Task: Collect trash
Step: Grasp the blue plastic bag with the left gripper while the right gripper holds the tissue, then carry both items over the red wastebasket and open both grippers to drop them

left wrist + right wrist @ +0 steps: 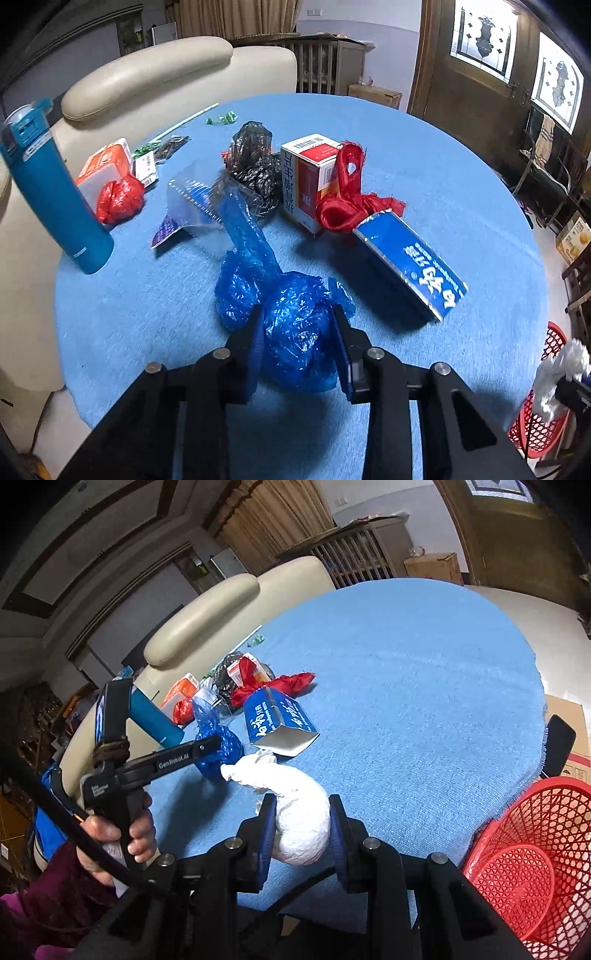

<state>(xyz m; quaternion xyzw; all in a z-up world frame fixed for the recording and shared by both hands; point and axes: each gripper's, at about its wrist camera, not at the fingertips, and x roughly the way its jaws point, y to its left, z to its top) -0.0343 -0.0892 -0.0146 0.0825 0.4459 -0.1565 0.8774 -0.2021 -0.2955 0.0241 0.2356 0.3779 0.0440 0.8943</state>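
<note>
My left gripper (298, 314) is shut on a crumpled blue plastic bag (291, 317) resting on the round blue table (461, 206). The bag also shows in the right wrist view (218, 746), with the left gripper (218, 744) on it. My right gripper (302, 803) is shut on a white crumpled plastic bag (295, 805), held above the table's near edge. A red mesh basket (535, 853) stands low at the right, beside the table; it also shows in the left wrist view (543, 417).
More trash lies on the table: a blue carton (410, 262), a red ribbon (349, 192), a white-red medicine box (306, 173), a black bag (251, 155), a red bag (120, 197), clear packaging (192, 199). A teal bottle (51, 188) stands left. A cream sofa (147, 77) is behind.
</note>
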